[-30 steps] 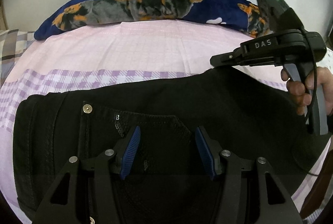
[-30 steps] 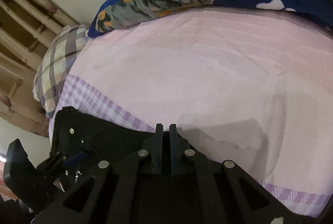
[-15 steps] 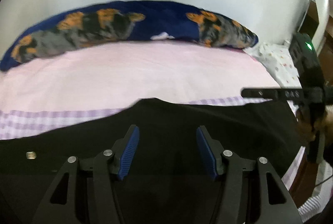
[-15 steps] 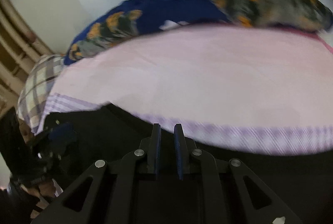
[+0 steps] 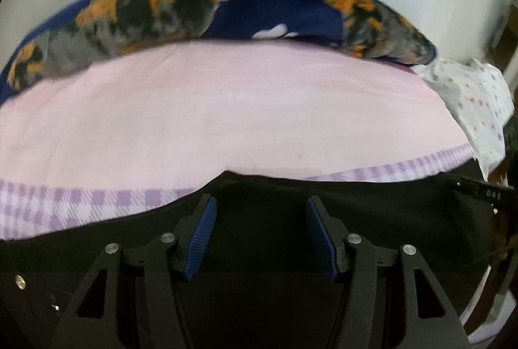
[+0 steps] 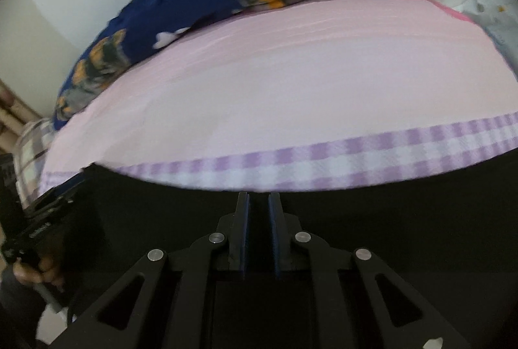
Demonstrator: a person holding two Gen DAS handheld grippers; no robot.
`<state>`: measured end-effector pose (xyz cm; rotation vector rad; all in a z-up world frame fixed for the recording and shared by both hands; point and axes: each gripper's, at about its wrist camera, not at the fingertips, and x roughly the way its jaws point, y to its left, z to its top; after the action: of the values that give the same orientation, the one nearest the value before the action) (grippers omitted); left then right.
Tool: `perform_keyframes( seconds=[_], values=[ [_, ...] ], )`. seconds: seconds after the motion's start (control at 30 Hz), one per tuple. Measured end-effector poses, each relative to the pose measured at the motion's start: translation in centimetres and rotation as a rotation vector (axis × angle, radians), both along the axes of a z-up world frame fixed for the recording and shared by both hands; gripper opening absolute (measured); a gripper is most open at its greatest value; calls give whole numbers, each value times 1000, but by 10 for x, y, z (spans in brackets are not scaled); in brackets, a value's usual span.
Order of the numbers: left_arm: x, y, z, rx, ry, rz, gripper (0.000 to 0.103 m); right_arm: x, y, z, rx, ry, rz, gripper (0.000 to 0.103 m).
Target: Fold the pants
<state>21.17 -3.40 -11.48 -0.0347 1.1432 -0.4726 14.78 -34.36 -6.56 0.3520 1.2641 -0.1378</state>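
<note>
Your black pants (image 5: 265,193) spread flat across the bed along the lower frame, far edge on the purple checked band, a metal rivet at lower left.

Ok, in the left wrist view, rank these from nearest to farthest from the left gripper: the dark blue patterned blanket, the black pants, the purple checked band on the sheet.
1. Black pants: right under the open jaws of the left gripper.
2. Purple checked band: just beyond the pants' far edge, running left and right.
3. Dark blue patterned blanket: across the far side of the pink sheet, against the wall.
</note>
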Motion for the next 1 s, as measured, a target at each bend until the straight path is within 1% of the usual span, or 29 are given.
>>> perform_keyframes(
  seconds=[0.07, 0.1, 0.17, 0.2, 0.23, 0.33, 0.4, 0.6, 0.7, 0.83, 1.0],
  values=[
    [-1, 3, 0, -2, -13, 4, 58, 0, -5, 3, 23, -7, -29, 12],
    [-2, 3, 0, 4, -18, 2, 58, -1, -7, 6, 23, -19, -33, 15],
    [-4, 3, 4, 14, -17, 2, 58, -6, -10, 15, 29, -42, -52, 25],
    [-6, 3, 6, 8, -14, 1, 58, -10, -13, 21, 43, -55, -66, 33],
    [-8, 4, 10, -1, -14, 0, 58, -19, -18, 31, 54, -79, -88, 35],
    [-22, 6, 23, -11, -26, -10, 58, -44, -31, 50, 60, -107, -137, 35],
    [-33, 8, 30, -24, -24, -20, 58, -71, -45, 64, 65, -118, -193, 35],
    [-69, 3, 45, -50, 5, -82, 59, -151, -82, 92, 38, -101, -356, 35],
    [-89, -3, 50, -62, 31, -118, 60, -195, -105, 101, 44, -101, -466, 35],
    [-109, -15, 53, -67, 56, -176, 60, -234, -126, 100, 51, -89, -549, 35],
    [-127, -32, 54, -58, 82, -230, 60, -260, -144, 83, 110, -95, -637, 35]
  ],
)
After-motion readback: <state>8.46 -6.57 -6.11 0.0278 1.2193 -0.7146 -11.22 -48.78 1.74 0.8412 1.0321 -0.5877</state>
